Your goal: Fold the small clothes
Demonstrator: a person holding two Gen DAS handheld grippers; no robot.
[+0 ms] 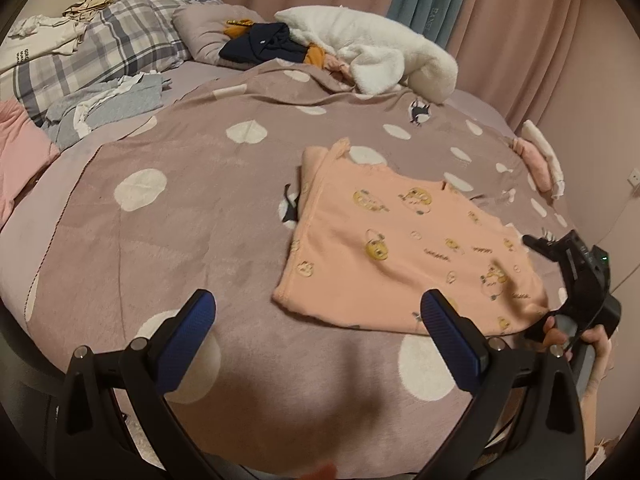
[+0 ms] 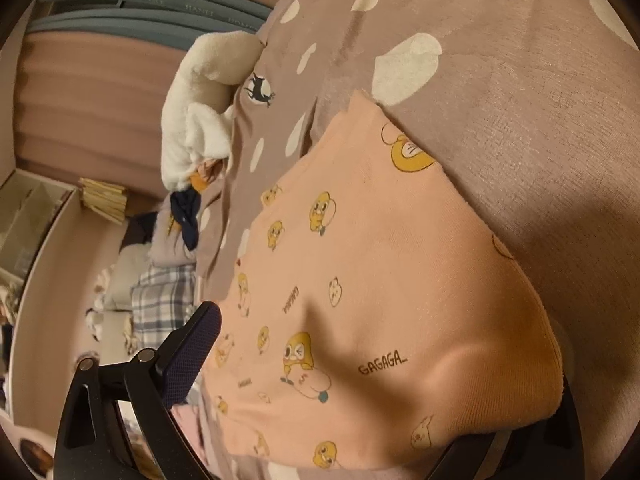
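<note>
A small peach garment (image 1: 400,252) printed with yellow cartoon figures lies on the mauve spotted blanket (image 1: 192,224), partly folded. My left gripper (image 1: 320,320) is open and empty, hovering over the blanket just near of the garment's front edge. My right gripper (image 1: 568,272) is at the garment's right edge, held in a hand. In the right wrist view the peach cloth (image 2: 380,280) drapes over the right finger and hides it. The left finger (image 2: 192,356) stands wide apart, so the jaws are open with cloth lying across one.
A white fleece garment (image 1: 372,48) and dark clothes (image 1: 260,44) lie at the bed's far end. Plaid pillows (image 1: 100,52), grey clothes (image 1: 108,108) and a pink item (image 1: 20,152) are at left. Folded pink and white pieces (image 1: 540,160) sit at the right edge. Curtains hang behind.
</note>
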